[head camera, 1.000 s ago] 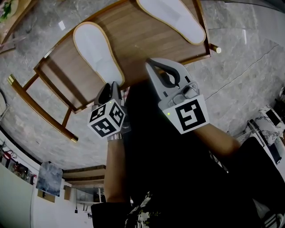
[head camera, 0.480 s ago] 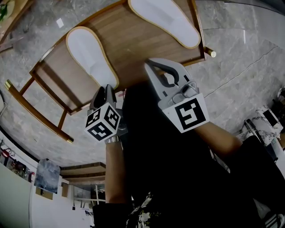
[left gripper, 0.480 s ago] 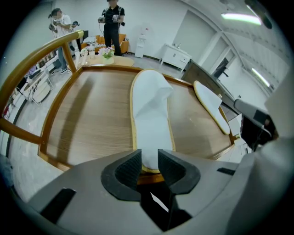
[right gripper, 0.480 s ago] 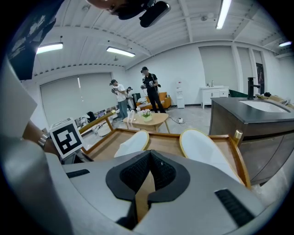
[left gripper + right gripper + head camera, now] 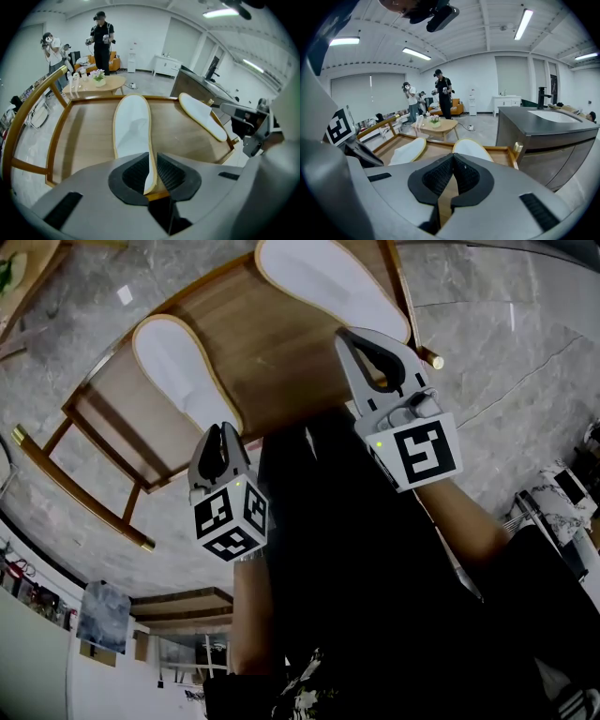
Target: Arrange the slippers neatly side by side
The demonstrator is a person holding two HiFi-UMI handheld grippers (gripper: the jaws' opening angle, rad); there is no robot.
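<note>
Left gripper view is showing the left gripper [image 5: 151,174], jaws just closing, pinching the near edge of one slipper [image 5: 131,126] stretching toward eleven o'clock; right gripper [image 5: 452,164] is hovering clenched, empty, other slipper [image 5: 471,149] lying at one o'clock.

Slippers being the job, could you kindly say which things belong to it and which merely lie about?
Job: left slipper, its edge in the left tool, whose jaws have just been closing; right slipper; wooden seat; right tool, shut, empty.
Lying about: small flower table; sink counter; people behind.
</note>
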